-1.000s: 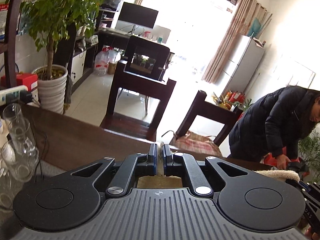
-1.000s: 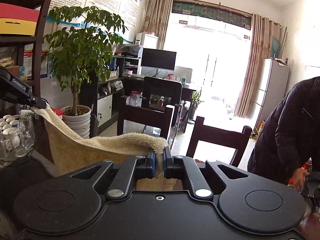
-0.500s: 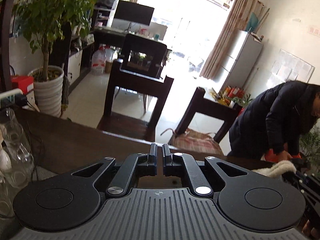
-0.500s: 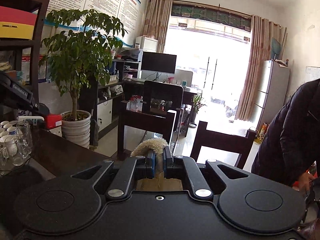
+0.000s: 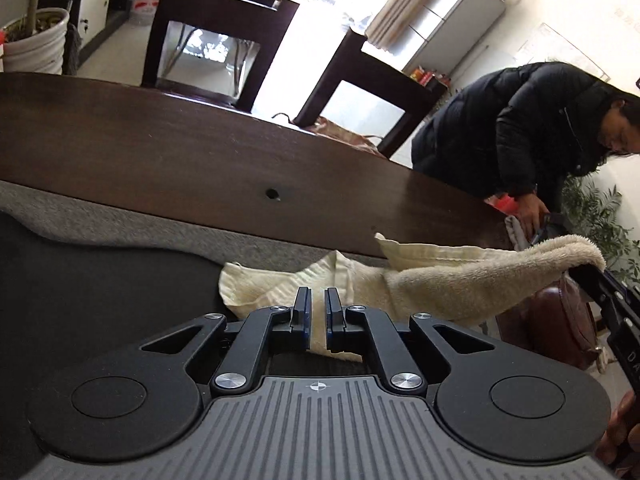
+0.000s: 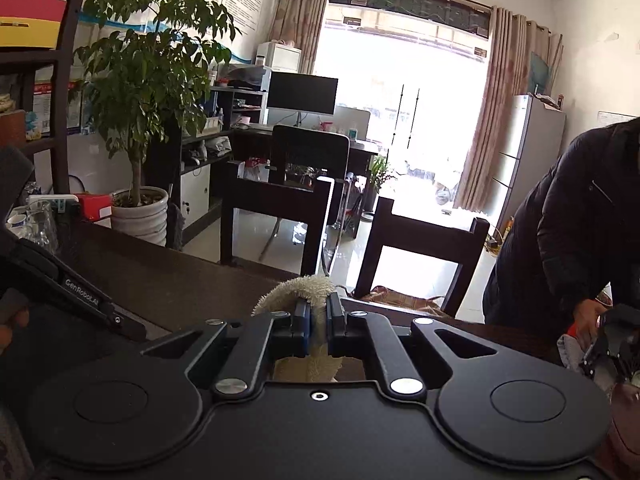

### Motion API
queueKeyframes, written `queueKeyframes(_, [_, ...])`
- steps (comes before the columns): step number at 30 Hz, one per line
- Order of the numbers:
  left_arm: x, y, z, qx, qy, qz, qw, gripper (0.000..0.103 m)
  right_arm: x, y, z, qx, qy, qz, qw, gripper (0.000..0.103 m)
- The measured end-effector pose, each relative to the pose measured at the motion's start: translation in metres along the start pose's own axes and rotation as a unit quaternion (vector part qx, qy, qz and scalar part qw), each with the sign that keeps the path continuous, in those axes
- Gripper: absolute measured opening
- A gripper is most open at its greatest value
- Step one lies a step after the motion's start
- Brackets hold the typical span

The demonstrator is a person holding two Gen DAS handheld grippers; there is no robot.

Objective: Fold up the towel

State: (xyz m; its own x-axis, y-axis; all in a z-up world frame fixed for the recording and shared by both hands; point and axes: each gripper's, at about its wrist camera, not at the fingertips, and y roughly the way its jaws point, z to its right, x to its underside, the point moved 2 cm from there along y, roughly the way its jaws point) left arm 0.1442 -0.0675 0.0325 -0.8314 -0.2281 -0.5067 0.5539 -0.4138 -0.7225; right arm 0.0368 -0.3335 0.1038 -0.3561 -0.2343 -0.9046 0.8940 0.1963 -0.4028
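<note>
1. The cream towel (image 5: 432, 280) lies partly on the dark mat (image 5: 100, 280) and the grey cloth edge (image 5: 120, 220) of the counter (image 5: 200, 148). One end is lifted toward 3 o'clock in the left wrist view.

2. The right tool (image 6: 318, 312) is clenched on a fluffy towel edge, which pokes up between its fingers. In the left wrist view the same tool (image 5: 612, 304) holds that end above the counter.

3. The left tool (image 5: 316, 304) sits low over the flat part of the towel. Its fingers stand a narrow gap apart with cloth showing between them; whether they pinch the cloth cannot be told from here.

4. Judged from this, a fold is being carried across. The lifted end droops in a loose arc, so the right tool does best to keep it taut and level.

5. The end toward 9 o'clock is rumpled, with a corner turned up at 12 o'clock. The left tool should hold that part flat so the edges meet squarely.

6. A person in a dark jacket (image 5: 520, 132) works at 2 o'clock, well apart.
</note>
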Motion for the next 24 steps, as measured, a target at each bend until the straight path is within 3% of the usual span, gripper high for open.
queueKeyframes(2, [0.004,0.007,-0.014,0.012,-0.004,-0.013,0.9998,0.007,0.01,-0.003,0.004,0.004,0.009,-0.01,1.0,0.008])
queueKeyframes(6, [0.001,0.029,0.001,0.023,-0.005,-0.031,0.9993,0.014,0.023,-0.005,0.014,0.013,0.025,-0.024,0.999,0.008])
queueKeyframes(10, [0.001,0.047,0.011,0.022,-0.001,-0.039,0.999,0.033,0.034,-0.006,0.024,0.022,0.042,-0.037,0.998,0.008])
queueKeyframes(24, [0.001,0.104,0.025,-0.01,-0.009,-0.062,0.998,0.046,0.078,-0.006,0.059,0.04,0.089,-0.078,0.992,0.008])
